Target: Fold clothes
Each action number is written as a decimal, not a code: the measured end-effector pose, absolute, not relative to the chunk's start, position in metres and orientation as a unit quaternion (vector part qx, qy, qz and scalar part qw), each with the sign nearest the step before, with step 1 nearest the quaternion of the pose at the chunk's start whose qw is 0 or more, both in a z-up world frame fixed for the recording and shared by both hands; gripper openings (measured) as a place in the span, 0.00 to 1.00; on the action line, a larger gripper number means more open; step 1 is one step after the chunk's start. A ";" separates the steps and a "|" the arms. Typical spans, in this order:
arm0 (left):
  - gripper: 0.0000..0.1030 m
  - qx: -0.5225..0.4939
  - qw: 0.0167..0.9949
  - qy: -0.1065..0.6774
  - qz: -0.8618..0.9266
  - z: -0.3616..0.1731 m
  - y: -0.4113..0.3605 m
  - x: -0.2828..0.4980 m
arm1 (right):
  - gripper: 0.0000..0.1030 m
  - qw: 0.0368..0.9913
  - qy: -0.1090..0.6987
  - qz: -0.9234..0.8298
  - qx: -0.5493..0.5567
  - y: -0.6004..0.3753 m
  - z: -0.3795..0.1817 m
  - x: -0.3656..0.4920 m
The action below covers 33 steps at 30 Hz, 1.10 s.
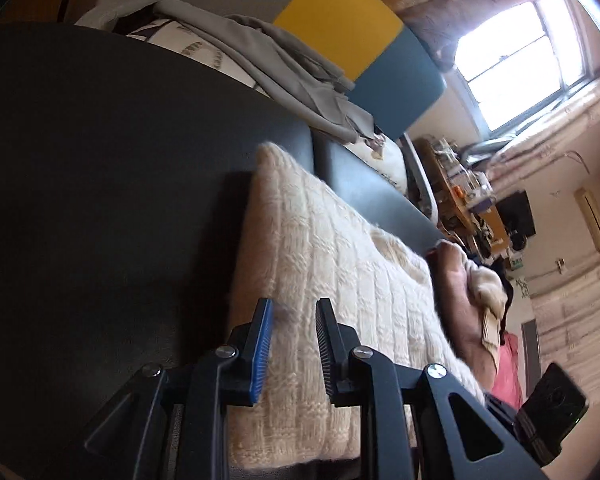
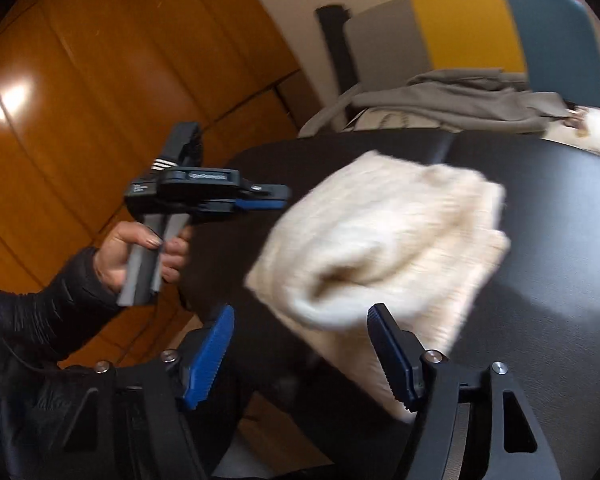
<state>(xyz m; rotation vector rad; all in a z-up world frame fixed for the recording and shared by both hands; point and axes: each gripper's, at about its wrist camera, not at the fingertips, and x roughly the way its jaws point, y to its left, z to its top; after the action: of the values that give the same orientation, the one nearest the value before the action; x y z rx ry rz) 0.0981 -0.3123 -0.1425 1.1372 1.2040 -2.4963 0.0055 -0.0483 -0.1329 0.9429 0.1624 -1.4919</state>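
We see a cream knitted sweater [image 2: 384, 256] lying folded into a thick bundle on the dark table [image 2: 540, 240], near the table's centre in the right wrist view. In that view our right hand-held gripper [image 2: 300, 356] hovers at six o'clock with its blue-padded jaws spread wide apart; nothing sits between them, though the sweater's near rolled edge lies just beyond and partly behind the right finger. The picture is motion-blurred, so the knit texture is soft here.

At nine o'clock in the same view, a hand [image 2: 140, 256] in a dark sleeve [image 2: 40, 320] squeezes the grey handle of our left hand-held gripper [image 2: 278, 196], whose tip sits beside the sweater's left edge. From this angle its fingers look close together.

The left wrist view is tilted sideways. There the left hand-held gripper [image 1: 294, 316] shows a narrow gap between its pads, and the sweater [image 1: 340, 272] runs from six o'clock toward the centre, behind and between the fingers. We cannot tell whether the pads pinch any fabric. A bare hand [image 1: 460, 296] rests on the sweater's far side at four o'clock.

Beyond the table, grey clothes [image 2: 460, 100] lie heaped before a chair back [image 2: 460, 28] of grey, yellow and teal panels. A bright window [image 1: 520, 60] shows at two o'clock.
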 end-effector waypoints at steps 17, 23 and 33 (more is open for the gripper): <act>0.19 0.390 -0.040 0.268 -0.880 -0.156 -0.243 0.066 | 0.14 0.511 -0.006 -0.673 0.534 -0.023 -0.216 0.004; 0.19 0.385 -0.037 0.253 -0.887 -0.155 -0.242 0.068 | 0.43 0.516 -0.076 -0.697 0.492 0.003 -0.167 -0.014; 0.19 0.361 -0.030 0.194 -0.912 -0.142 -0.221 0.080 | 0.70 0.502 -0.129 -0.711 0.476 -0.049 -0.163 -0.072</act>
<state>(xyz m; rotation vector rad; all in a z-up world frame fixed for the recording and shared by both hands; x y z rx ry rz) 0.0799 -0.2210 -0.1424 1.1563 0.6222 -2.9193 -0.0723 -0.0493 -0.1631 1.1504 -0.3125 -1.7175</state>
